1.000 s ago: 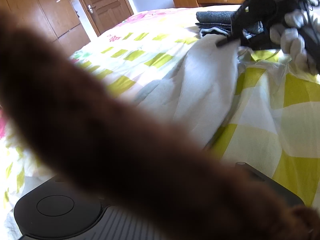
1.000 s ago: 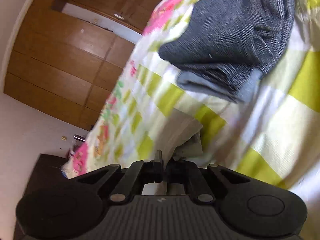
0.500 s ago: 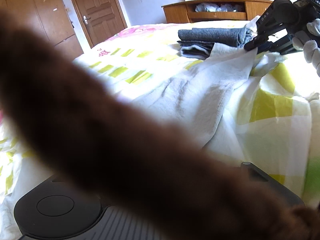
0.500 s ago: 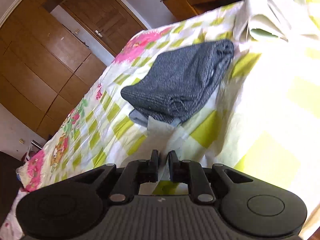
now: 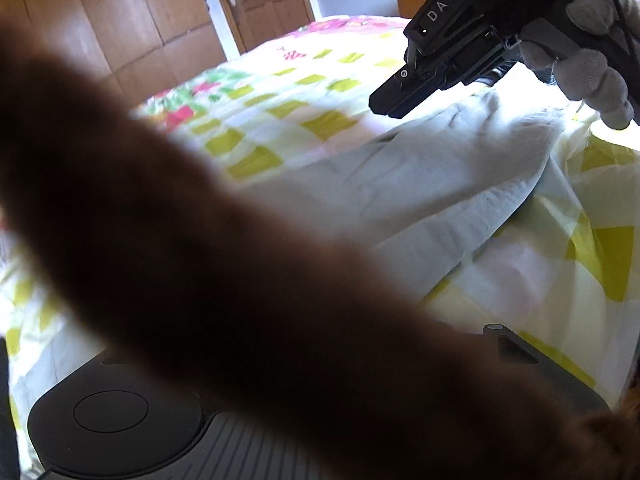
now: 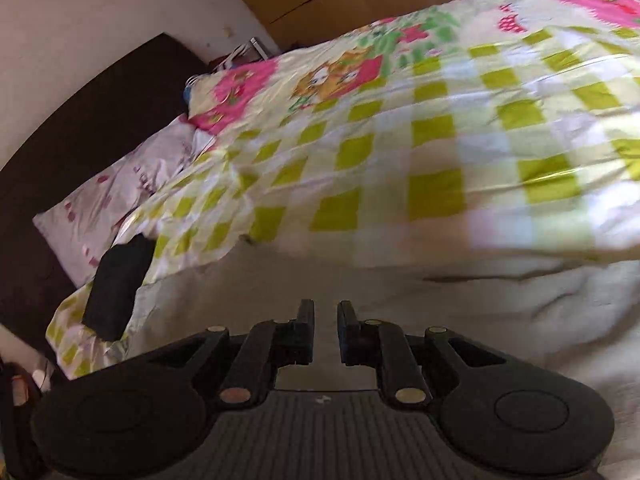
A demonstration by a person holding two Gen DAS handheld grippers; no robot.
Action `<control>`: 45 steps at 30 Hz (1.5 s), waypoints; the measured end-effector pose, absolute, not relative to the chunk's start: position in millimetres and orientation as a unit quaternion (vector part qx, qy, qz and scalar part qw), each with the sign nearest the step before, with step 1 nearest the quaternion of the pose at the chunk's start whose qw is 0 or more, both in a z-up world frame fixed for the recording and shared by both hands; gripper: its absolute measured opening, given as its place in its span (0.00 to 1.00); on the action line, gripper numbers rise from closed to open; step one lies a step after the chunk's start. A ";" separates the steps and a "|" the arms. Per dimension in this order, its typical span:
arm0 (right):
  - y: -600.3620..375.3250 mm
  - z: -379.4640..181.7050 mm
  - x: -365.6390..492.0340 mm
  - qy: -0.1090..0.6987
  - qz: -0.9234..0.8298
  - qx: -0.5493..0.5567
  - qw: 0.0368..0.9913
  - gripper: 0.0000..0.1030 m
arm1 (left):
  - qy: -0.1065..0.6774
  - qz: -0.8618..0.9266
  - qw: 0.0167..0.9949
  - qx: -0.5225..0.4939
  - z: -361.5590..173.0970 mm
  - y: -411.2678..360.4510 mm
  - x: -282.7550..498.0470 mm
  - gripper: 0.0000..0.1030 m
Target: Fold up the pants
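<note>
One blurred brown shape point(image 5: 240, 280) hides the left tongs.

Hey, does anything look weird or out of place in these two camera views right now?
Yes. A blurry brown shape lies right across the left wrist camera, hiding most of that view, the left gripper's fingers included. Beyond it, the pale pants lie rumpled on the checked bedspread, not yet neatly folded. The right gripper is slightly open and empty.

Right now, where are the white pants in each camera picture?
Left wrist view: the white pants lie right of centre, under the right gripper.
Right wrist view: they spread across the bottom, past its own fingertips.
Shared landmark: the green-checked bedcover.
</note>
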State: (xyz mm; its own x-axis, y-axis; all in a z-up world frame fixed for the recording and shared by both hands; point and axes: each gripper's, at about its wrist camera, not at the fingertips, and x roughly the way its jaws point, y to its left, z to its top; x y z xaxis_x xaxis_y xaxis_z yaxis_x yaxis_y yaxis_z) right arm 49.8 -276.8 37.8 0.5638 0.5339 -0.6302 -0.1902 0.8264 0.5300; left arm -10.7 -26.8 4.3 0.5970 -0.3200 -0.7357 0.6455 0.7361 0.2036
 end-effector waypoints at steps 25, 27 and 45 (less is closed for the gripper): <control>-235.7 7.6 169.5 0.434 0.320 0.150 0.829 0.45 | 0.385 -0.302 0.866 0.101 4.2 0.1 27.5 0.66; -228.9 -2.4 185.2 0.436 0.339 0.155 0.820 0.45 | 0.398 -0.293 0.864 0.092 -0.1 3.7 34.2 0.66; -165.0 -7.1 190.1 0.447 0.446 0.079 0.771 0.46 | 0.408 -0.305 0.858 0.071 -6.1 7.6 39.1 0.68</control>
State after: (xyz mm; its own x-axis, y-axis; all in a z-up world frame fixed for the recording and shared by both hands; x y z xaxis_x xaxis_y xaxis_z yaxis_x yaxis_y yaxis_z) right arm 190.1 -165.0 -7.1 0.2024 0.7585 -0.6195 -0.6165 0.5902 0.5212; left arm 39.1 7.6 -6.1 0.4815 -0.4654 -0.7427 0.5814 0.8037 -0.1267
